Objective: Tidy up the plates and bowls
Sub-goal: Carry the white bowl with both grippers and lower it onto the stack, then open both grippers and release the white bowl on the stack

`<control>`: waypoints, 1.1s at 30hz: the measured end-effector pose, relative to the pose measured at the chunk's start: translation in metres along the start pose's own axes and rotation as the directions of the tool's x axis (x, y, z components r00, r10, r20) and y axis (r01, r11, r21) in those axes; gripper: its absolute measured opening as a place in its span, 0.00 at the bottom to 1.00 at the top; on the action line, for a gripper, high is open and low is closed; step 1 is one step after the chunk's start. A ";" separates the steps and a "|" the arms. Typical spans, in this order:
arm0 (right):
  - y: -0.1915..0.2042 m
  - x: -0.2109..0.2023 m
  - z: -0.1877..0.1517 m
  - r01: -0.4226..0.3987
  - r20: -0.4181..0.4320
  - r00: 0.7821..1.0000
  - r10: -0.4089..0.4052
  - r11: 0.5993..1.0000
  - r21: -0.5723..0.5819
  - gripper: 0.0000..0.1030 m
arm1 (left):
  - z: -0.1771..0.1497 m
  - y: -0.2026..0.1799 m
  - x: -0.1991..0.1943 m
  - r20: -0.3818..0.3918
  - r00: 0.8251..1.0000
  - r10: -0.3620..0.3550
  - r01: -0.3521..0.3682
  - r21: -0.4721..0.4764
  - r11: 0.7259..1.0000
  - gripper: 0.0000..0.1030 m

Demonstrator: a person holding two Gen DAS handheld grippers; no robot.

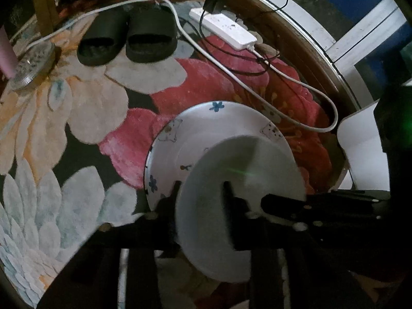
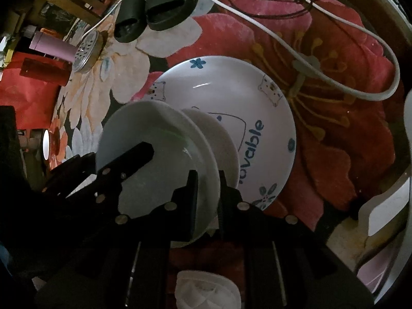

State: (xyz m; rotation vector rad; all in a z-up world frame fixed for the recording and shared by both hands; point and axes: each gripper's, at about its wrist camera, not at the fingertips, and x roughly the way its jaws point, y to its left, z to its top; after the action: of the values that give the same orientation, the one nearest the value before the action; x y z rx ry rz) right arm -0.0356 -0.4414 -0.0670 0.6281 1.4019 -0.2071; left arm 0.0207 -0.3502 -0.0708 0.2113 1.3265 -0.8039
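The white bowl stands nearest, tilted on edge. The right gripper has its fingers clamped on the bowl's rim. The left gripper has its fingers apart, straddling the opposite rim; whether they touch it I cannot tell. Just beyond, the patterned plate lies flat on the floral rug, under the bowl's far side.
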 end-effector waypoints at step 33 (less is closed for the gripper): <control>0.016 -0.020 -0.002 0.100 0.075 0.992 -0.098 0.995 -0.028 0.90 | -0.009 0.058 -0.042 0.089 0.992 0.087 -0.075 -0.123 0.990 0.99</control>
State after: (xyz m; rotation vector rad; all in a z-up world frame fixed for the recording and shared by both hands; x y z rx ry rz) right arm -0.0329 -0.4321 -0.0439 0.5202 1.3635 -0.2841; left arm 0.0486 -0.2867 -0.0517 0.1306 1.2644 -0.6562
